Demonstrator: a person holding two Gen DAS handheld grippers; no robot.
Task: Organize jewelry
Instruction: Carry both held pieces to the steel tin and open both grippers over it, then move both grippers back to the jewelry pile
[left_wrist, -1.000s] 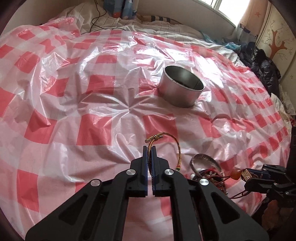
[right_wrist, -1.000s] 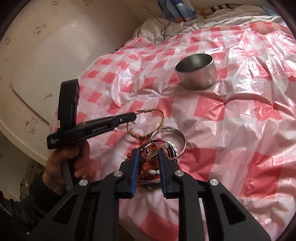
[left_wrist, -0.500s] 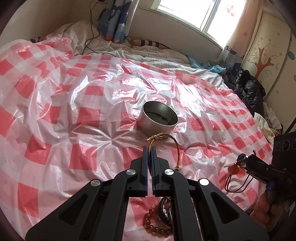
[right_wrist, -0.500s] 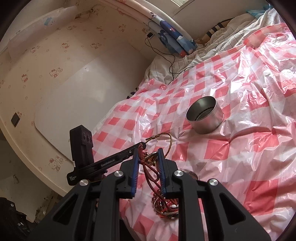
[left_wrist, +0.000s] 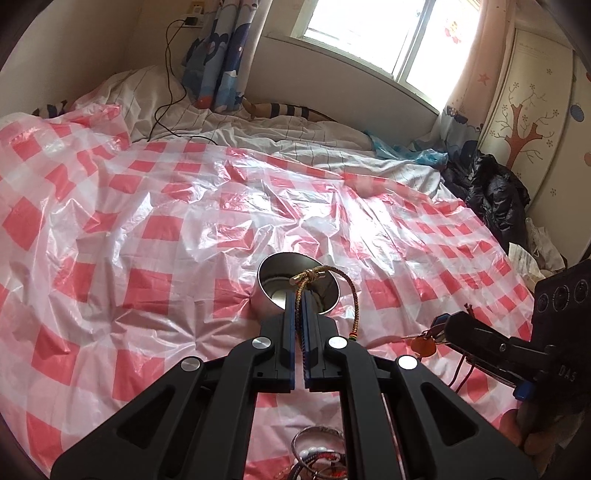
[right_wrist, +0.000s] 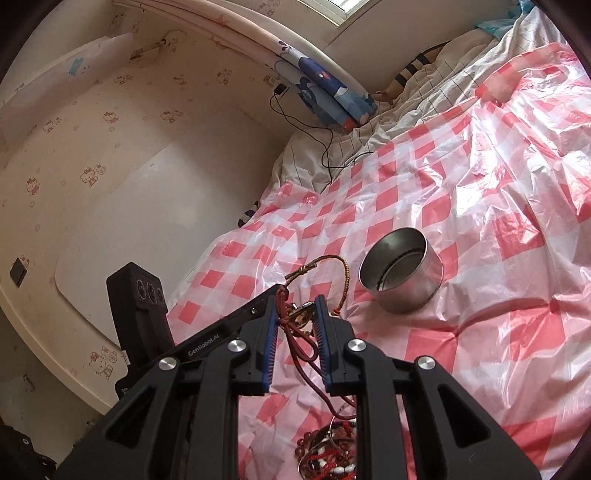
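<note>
My left gripper (left_wrist: 299, 295) is shut on a braided gold cord bracelet (left_wrist: 352, 295) and holds it in the air in front of the round metal tin (left_wrist: 275, 286). The tin stands open on the red-checked plastic sheet (left_wrist: 155, 236). My right gripper (right_wrist: 298, 309) is shut on a red cord necklace with an orange pendant (right_wrist: 300, 314), lifted off the bed; it also shows in the left wrist view (left_wrist: 423, 345). The left gripper and bracelet (right_wrist: 325, 264) show in the right wrist view, left of the tin (right_wrist: 402, 273). A pile of bead bracelets and bangles (right_wrist: 332, 450) lies below.
The bed runs to striped bedding and a black cable (left_wrist: 166, 92) at the back. A dark jacket (left_wrist: 491, 192) lies at the right edge by a cupboard. A wall and white board (right_wrist: 122, 229) stand left of the bed.
Both grippers have risen from the jewelry pile with their pieces. The left gripper has carried the gold bracelet forward to the tin. The red necklace now hangs free of the pile.
</note>
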